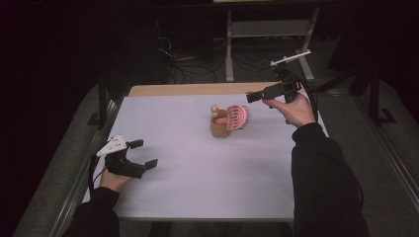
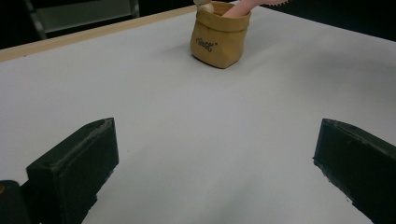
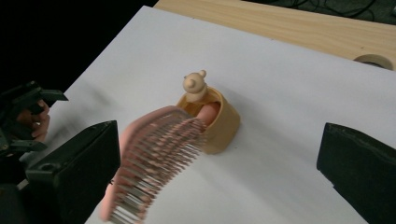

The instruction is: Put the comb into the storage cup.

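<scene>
I hold two grippers. My left gripper rests low at the near left, jaws apart, empty. My right gripper, jaws apart, hovers beside one tan pouch holding one pink hairbrush and one bear-topped stick on the table.

Beyond your right gripper, the white table ends in a bare wooden strip. Past it, a grey metal stand and tangled cables sit on a dark, dim floor.
</scene>
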Demonstrator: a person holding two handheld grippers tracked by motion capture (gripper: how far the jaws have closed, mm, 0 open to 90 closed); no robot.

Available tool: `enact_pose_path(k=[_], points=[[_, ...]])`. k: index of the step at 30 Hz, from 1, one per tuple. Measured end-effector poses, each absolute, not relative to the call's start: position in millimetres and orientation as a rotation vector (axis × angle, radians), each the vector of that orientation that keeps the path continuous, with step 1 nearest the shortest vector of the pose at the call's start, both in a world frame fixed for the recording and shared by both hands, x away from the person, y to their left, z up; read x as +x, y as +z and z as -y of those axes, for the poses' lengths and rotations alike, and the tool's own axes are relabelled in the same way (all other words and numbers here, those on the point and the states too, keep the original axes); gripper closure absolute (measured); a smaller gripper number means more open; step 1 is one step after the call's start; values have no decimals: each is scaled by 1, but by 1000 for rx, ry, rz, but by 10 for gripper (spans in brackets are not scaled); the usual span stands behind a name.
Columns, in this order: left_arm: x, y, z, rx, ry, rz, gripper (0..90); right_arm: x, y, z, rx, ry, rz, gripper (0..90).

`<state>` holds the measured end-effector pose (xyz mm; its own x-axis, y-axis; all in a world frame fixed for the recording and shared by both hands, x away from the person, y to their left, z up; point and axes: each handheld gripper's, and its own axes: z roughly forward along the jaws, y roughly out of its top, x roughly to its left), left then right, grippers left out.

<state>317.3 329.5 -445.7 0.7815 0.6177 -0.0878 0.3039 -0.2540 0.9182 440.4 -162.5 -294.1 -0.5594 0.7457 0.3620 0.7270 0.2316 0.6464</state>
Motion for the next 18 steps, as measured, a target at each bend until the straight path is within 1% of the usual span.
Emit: enact_pose_path(k=[7,18], points=[[318,-447,-328,1865,348,-707,0,431,-299,178,1430,1328,-2414,0],[318,-448,-327,1876,346,-709,0,421,-310,193,1411,1325,-2413,0]])
